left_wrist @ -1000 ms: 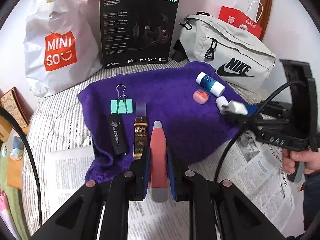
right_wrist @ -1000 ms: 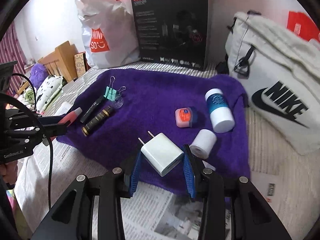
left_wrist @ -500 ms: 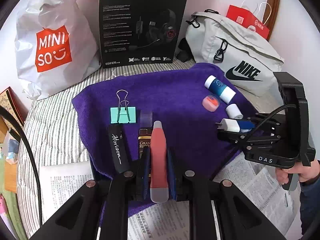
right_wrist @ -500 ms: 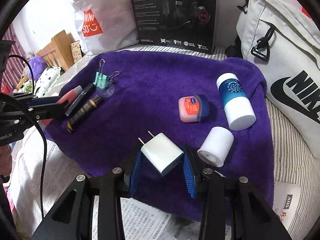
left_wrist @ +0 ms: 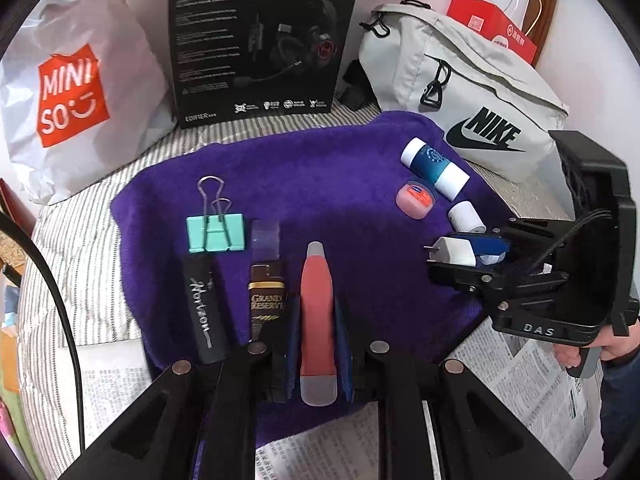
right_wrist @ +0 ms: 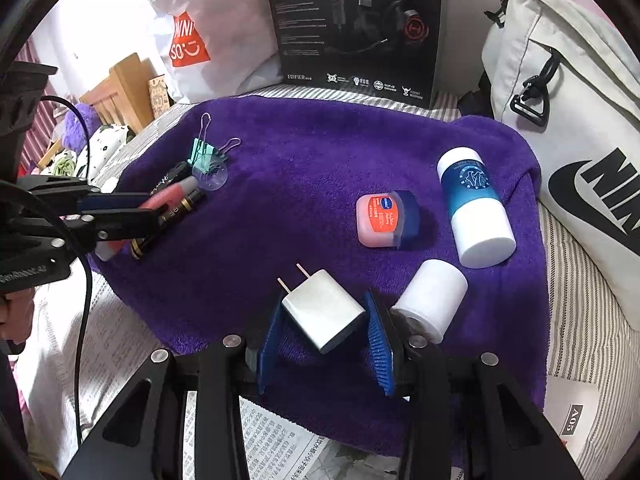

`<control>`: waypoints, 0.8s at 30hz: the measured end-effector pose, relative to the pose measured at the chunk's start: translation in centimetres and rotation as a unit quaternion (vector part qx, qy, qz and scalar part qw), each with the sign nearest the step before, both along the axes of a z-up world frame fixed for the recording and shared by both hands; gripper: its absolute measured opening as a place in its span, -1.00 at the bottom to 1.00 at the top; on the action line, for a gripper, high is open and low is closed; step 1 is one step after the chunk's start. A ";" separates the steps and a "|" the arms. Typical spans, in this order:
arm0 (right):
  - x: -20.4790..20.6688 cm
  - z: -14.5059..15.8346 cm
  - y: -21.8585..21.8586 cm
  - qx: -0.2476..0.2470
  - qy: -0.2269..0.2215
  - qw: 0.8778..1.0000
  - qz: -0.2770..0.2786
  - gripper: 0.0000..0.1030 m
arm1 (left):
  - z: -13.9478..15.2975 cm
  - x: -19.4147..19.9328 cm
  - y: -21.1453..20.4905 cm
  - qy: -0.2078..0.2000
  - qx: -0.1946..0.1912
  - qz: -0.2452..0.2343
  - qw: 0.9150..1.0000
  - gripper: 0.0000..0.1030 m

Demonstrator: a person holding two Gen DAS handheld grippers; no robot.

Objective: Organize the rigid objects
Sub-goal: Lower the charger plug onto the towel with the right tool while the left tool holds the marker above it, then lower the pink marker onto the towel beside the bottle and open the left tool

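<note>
A striped bed cover (left_wrist: 80,240) carries a purple towel (left_wrist: 320,184) with newspaper (right_wrist: 60,340) along its near edge; behind, left to right, stand a white shopping bag (left_wrist: 76,92), a black headset box (left_wrist: 260,36), a grey sling bag (left_wrist: 472,92) and a red paper bag (left_wrist: 492,32) against a pale wall. On the towel's left lie a mint binder clip (left_wrist: 216,232), a black tube (left_wrist: 202,312), a brown tube (left_wrist: 266,300); the left gripper (left_wrist: 318,344) is clamped on a red pen-shaped tube (left_wrist: 316,312) just beside them. To the right lie a small pink jar (right_wrist: 386,220), a blue-and-white bottle (right_wrist: 474,208), a white cap (right_wrist: 432,300); the right gripper (right_wrist: 326,344) is opening around a white charger plug (right_wrist: 324,312) lying on the towel, pads barely off it.
</note>
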State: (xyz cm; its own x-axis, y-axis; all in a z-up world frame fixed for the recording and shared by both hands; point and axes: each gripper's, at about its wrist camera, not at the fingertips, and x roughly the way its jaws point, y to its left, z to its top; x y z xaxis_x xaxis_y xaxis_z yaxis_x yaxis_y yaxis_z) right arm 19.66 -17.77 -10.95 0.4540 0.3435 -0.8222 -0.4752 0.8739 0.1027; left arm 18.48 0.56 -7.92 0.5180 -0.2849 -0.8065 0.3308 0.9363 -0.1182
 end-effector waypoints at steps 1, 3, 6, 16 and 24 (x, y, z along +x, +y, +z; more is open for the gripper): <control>0.0 0.0 -0.1 0.002 0.002 1.000 0.000 -0.17 | -0.1 0.2 -0.2 0.002 0.000 -0.001 1.000 -0.68; 0.0 0.1 -0.4 0.000 0.004 1.000 -0.002 -0.07 | -0.4 0.6 -0.5 0.006 0.001 -0.002 1.000 -0.68; -0.2 0.2 -0.8 -0.005 0.007 1.000 -0.001 -0.04 | -0.6 1.1 -1.0 0.010 0.001 -0.005 1.000 -0.68; -1.6 1.5 -2.4 -0.016 -0.007 1.000 -0.005 -0.04 | -2.3 2.6 -2.7 0.027 0.021 -0.010 0.999 -0.68; -2.5 2.2 -3.8 -0.009 -0.013 1.000 -0.021 -0.04 | -2.3 2.4 -3.0 0.026 0.026 -0.012 0.999 -0.67</control>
State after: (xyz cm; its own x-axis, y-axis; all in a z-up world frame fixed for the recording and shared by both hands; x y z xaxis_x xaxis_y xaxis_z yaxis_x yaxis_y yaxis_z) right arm 17.14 -21.54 -8.72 0.4891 0.3096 -0.8154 -0.4407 0.8945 0.0752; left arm 20.91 -2.46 -10.22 0.4693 -0.2535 -0.8459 0.3483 0.9334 -0.0865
